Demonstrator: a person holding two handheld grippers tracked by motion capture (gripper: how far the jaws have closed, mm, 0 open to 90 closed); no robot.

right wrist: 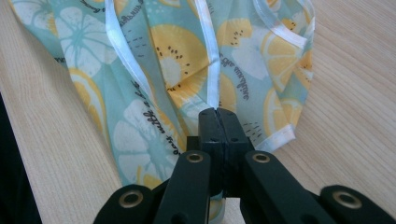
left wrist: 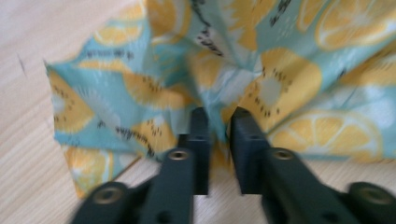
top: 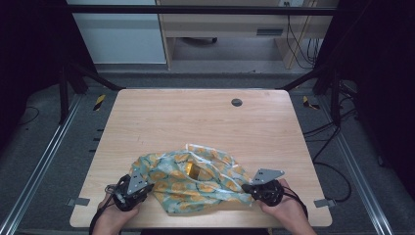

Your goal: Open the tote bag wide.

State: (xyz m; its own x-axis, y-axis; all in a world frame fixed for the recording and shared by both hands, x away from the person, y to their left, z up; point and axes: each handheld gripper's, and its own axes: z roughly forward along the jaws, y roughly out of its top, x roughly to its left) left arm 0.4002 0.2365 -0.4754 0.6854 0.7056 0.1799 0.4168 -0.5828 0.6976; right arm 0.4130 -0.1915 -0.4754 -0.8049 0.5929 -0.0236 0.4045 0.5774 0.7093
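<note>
Evidently the cloth (top: 195,181), a teal piece printed with citrus slices and edged in white, lies crumpled near the front edge of the counter (top: 195,122), between the two hands. The right claw (right wrist: 218,114) is closed tight on the cloth's edge beside a white trim strip, its jaws meeting with fabric pinched between them. The left claw (left wrist: 219,114) stands slightly parted at the cloth's other side; a fold of fabric sits in the gap, but the pads do not seem to press on it. Something yellow-brown (top: 192,170) shows in the middle of the folds; what it is cannot be told.

By my reading, the step in hand is setting the cloth down on the counter and letting go. Next the right claw would need to open too, and both should draw back toward the person without dragging the fabric along.
</note>
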